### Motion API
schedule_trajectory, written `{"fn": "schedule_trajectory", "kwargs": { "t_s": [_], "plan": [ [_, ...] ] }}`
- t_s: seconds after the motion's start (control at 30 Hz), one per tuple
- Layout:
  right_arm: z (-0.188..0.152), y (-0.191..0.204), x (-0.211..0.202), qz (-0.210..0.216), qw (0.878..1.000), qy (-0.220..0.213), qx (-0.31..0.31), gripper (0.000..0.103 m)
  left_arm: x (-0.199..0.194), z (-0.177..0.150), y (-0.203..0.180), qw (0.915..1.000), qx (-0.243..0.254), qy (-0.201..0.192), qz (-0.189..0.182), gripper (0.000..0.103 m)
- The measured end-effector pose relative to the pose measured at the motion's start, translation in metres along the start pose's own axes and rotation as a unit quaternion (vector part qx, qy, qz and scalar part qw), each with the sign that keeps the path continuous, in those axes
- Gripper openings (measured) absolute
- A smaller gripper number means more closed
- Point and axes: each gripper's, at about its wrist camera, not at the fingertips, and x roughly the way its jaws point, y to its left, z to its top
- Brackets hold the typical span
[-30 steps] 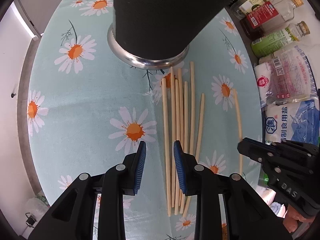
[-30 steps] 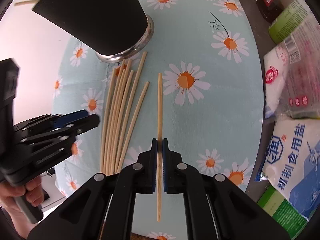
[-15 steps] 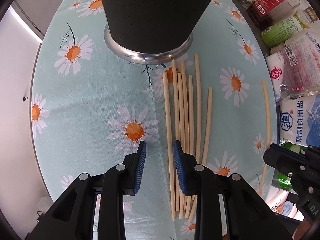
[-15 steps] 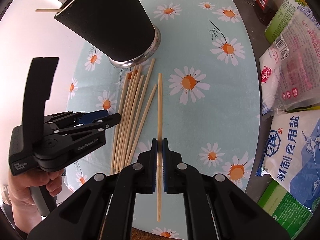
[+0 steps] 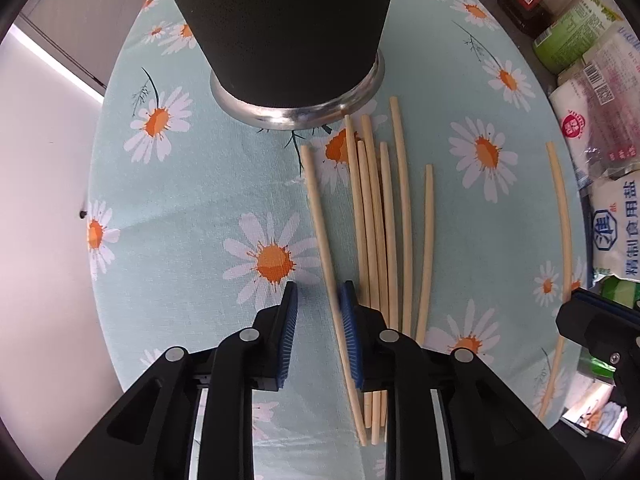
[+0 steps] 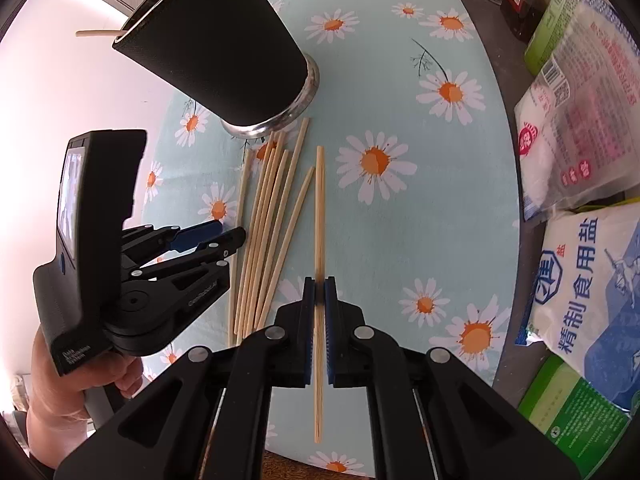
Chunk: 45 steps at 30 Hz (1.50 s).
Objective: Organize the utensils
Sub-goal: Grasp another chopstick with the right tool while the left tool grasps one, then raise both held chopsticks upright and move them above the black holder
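A round desk (image 5: pixel 192 184) under a pale blue daisy-print cloth carries a tall black cup with a steel base (image 5: pixel 288 40), standing toward its far edge. Bags and bottles of groceries (image 6: pixel 580 120) crowd the right edge. A loose bundle of pale wooden chopsticks (image 5: pixel 380 216) lies just in front of the cup. The left gripper (image 5: pixel 318 312) points straight down at the bundle's left side; its fingers have just been closing around the leftmost chopstick (image 5: pixel 316 208), touching it only on one side. The right gripper (image 6: pixel 319 300) has its fingers pinching a single chopstick (image 6: pixel 319 208), right of the bundle.
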Motion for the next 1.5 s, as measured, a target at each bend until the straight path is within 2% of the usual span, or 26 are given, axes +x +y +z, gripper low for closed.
{"fn": "schedule_trajectory", "kwargs": {
  "t_s": [0.13, 0.17, 0.27, 0.47, 0.67, 0.93, 1.2, 1.33, 1.5],
  "plan": [
    [-0.001, 0.000, 0.003, 0.005, 1.000, 0.003, 0.005, 0.005, -0.001, 0.001, -0.009, 1.0000, 0.004, 0.003, 0.002, 0.014],
    [-0.001, 0.000, 0.004, 0.006, 1.000, 0.004, 0.007, 0.005, -0.001, 0.001, -0.011, 1.0000, 0.005, 0.004, 0.002, 0.009],
    [-0.001, 0.002, 0.008, 0.011, 1.000, 0.008, 0.011, 0.005, -0.002, 0.002, -0.012, 1.0000, 0.003, 0.003, -0.003, 0.004],
    [-0.002, 0.009, 0.012, 0.012, 1.000, 0.008, 0.021, 0.005, -0.003, 0.002, -0.006, 0.9996, -0.006, 0.001, -0.027, 0.004],
    [-0.001, 0.026, 0.013, 0.019, 1.000, 0.007, 0.017, 0.005, -0.016, -0.014, 0.022, 0.9979, -0.012, -0.015, -0.062, 0.004],
    [-0.001, 0.048, 0.010, 0.052, 0.999, -0.014, 0.007, 0.006, -0.052, -0.047, 0.062, 0.9910, -0.028, -0.062, -0.115, 0.004],
    [0.002, 0.063, -0.017, 0.090, 0.994, -0.066, -0.009, 0.006, -0.094, -0.059, 0.100, 0.9765, -0.043, -0.122, -0.173, 0.004],
    [0.006, 0.069, -0.038, 0.105, 0.988, -0.108, -0.014, 0.006, -0.123, -0.063, 0.111, 0.9605, -0.043, -0.175, -0.212, 0.004],
    [0.009, 0.079, -0.065, 0.112, 0.979, -0.166, -0.027, 0.006, -0.154, -0.058, 0.122, 0.9441, -0.032, -0.237, -0.226, 0.004]
  ]
}}
